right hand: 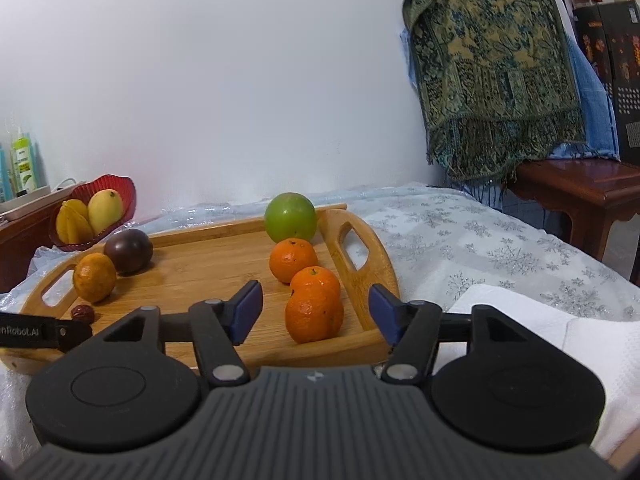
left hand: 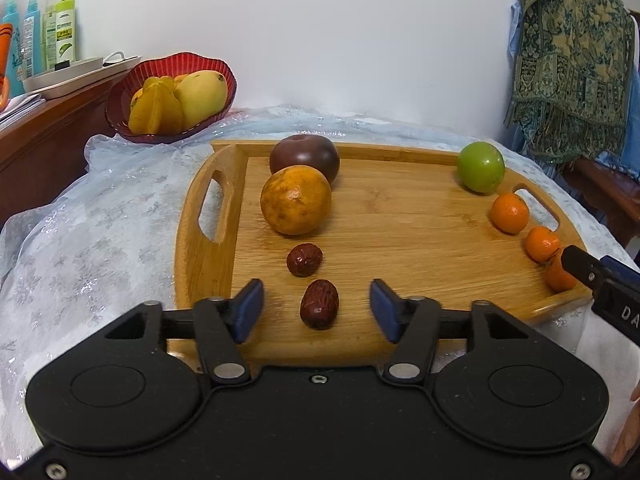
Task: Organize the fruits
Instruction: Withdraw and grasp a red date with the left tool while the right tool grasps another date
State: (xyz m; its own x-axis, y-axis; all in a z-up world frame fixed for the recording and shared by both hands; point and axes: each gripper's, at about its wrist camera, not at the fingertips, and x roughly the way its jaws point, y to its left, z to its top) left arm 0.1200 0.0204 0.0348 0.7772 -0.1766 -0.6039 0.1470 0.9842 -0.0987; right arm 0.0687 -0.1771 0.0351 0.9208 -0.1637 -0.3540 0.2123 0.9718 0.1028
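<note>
Left gripper (left hand: 317,304): jaws spread, blue pads clear of the near red date (left hand: 319,309), which lies between them on the tray without being pinched.
Right gripper (right hand: 315,308): jaws spread on either side of the nearest mandarin (right hand: 314,317), pads not touching it.
Writing: white letters "DA" on the right gripper's arm in the left wrist view; "nRobot.AI" on the left gripper's arm at the left edge of the right wrist view. The bottle labels are too small to read.
Tray (left hand: 400,216): bamboo, oval, with 2 cut-out handles, lying on a pale blue cloth (left hand: 120,216) with silver snowflakes.
Left column of fruit: 2 wrinkled dark red dates, the far date (left hand: 304,259) just beyond the near one; then a speckled orange (left hand: 296,199); behind it and touching, a dark purple round fruit (left hand: 305,157).
Right column of fruit: 3 mandarins in a line by the right handle, bright orange with small dark specks; the nearest touches the middle mandarin (right hand: 315,281), and the far mandarin (right hand: 293,259) sits just under a glossy green round fruit (right hand: 290,217) at the tray's far corner.
Red bowl (left hand: 132,92): ribbed and translucent, behind the tray's left end, holding a yellow mango (left hand: 202,96) and a starfruit (left hand: 156,108).
Bottles (left hand: 60,28): green and teal ones, upright on the wooden sideboard behind the bowl.
Patterned shawl (right hand: 492,68): green and gold with a fringe, hanging at the right.
</note>
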